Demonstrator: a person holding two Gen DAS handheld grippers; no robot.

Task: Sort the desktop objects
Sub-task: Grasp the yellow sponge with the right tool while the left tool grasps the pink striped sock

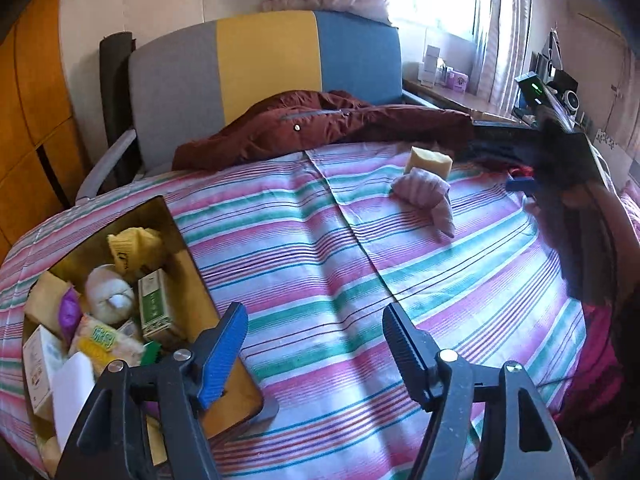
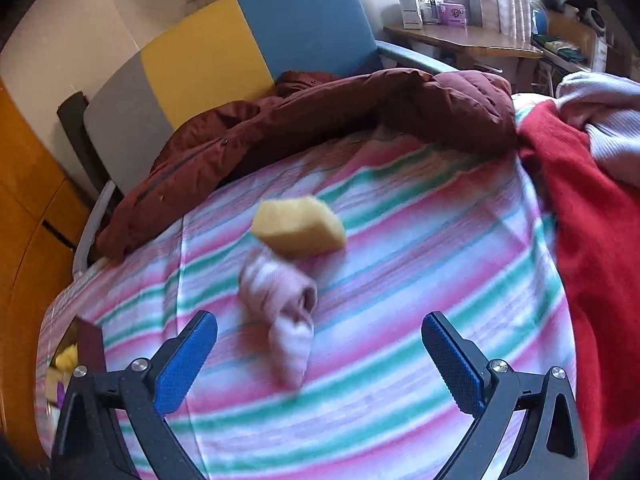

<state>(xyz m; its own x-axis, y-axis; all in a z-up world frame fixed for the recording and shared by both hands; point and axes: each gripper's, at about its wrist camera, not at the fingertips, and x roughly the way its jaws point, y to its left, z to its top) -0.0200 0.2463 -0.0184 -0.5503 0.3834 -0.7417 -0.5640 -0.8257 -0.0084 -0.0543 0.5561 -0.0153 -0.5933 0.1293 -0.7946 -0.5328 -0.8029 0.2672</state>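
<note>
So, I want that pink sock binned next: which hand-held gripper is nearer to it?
Right. The right hand-held gripper hangs open just short of the pink sock; the left hand-held gripper is far back beside the box.

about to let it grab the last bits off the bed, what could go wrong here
1. The yellow sponge touches the rolled pink sock, so the open right gripper may nudge or catch both.
2. The box looks nearly full; added items could spill onto the striped cover.
3. The right wrist view is blurred, so aim may be off.
</note>
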